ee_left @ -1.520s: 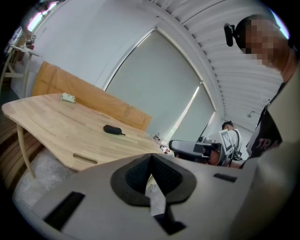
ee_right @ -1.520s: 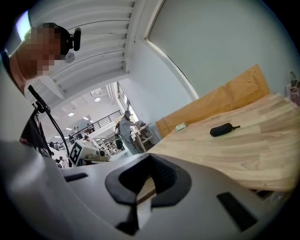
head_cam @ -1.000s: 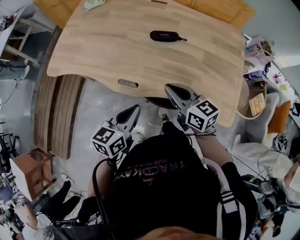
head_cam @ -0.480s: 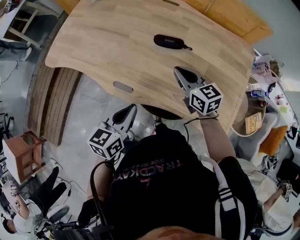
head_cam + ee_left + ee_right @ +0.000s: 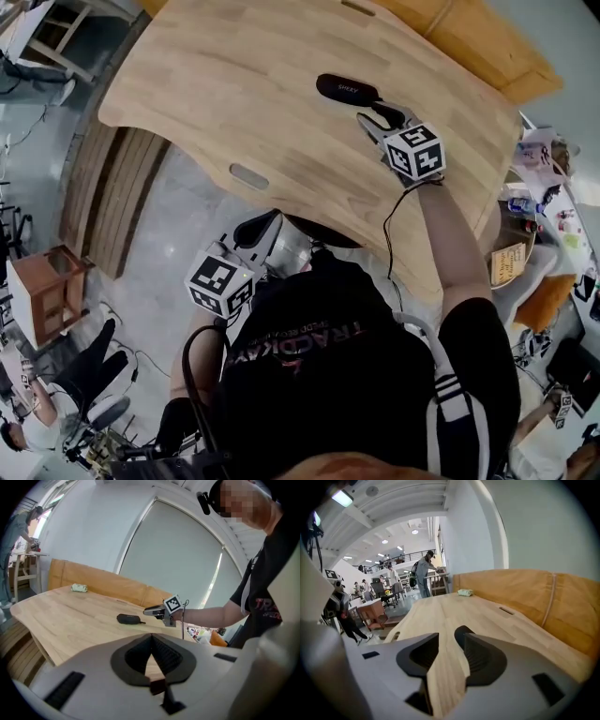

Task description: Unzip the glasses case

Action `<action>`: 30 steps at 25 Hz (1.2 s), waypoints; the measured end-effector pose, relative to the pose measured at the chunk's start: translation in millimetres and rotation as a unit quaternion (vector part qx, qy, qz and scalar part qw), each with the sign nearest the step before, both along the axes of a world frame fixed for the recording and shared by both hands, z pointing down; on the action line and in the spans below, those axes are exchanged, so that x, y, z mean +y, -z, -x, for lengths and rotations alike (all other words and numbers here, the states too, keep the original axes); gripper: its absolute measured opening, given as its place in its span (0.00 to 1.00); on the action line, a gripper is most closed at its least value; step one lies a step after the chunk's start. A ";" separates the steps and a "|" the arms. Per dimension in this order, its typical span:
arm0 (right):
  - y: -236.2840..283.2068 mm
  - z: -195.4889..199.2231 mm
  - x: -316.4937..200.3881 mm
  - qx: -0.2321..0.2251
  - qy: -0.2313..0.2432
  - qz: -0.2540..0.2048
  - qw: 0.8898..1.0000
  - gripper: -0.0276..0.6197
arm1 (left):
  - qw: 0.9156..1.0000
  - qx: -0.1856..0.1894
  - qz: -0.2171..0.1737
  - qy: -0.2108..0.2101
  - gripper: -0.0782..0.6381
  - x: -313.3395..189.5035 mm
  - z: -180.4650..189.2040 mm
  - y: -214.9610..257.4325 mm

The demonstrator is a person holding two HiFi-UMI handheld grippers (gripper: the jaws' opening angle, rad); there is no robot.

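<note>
Since a second before, the right gripper (image 5: 377,115) had swung out from the near edge of the table (image 5: 216,84) and across the wood to the case (image 5: 347,90), and its jaws had just been opening. The left gripper (image 5: 266,225) had barely shifted.

The case was a dark, flat oval lying on the far half of the table, zipped shut. In the head view its long axis ran left to right, dipping slightly to the right. In the left gripper view the case (image 5: 127,618) showed a short tail at its right end, pointing at the right gripper (image 5: 147,612).

The right gripper's tips sat just beside that right end, and whether they touched it could not be told. In its own view the right gripper (image 5: 447,638) had its jaws a narrow way apart with only bare wood showing between them, and the case was out of that view.

The left gripper (image 5: 151,638) hung low by the person's body, off the near edge of the table, jaws pressed together on nothing.

A small green bundle (image 5: 78,588) lay at the table's far end, well apart from the case, and a tan bench (image 5: 534,597) ran along the far side.
</note>
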State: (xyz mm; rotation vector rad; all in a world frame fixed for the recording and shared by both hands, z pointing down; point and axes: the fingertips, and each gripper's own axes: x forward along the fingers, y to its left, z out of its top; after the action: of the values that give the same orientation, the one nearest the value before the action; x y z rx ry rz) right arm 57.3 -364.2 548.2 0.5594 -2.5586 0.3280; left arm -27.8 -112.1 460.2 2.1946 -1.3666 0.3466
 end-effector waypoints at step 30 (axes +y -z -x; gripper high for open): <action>-148.0 42.2 -76.1 0.302 0.234 -0.021 0.924 0.61 | 0.992 0.004 0.063 0.107 0.13 20.8 21.0 -23.9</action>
State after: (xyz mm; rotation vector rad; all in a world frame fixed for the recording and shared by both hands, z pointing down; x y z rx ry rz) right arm 15.0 -440.3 696.2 0.0264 -2.0069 -0.0684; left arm -48.8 -91.3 484.1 1.9245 -1.5176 0.3338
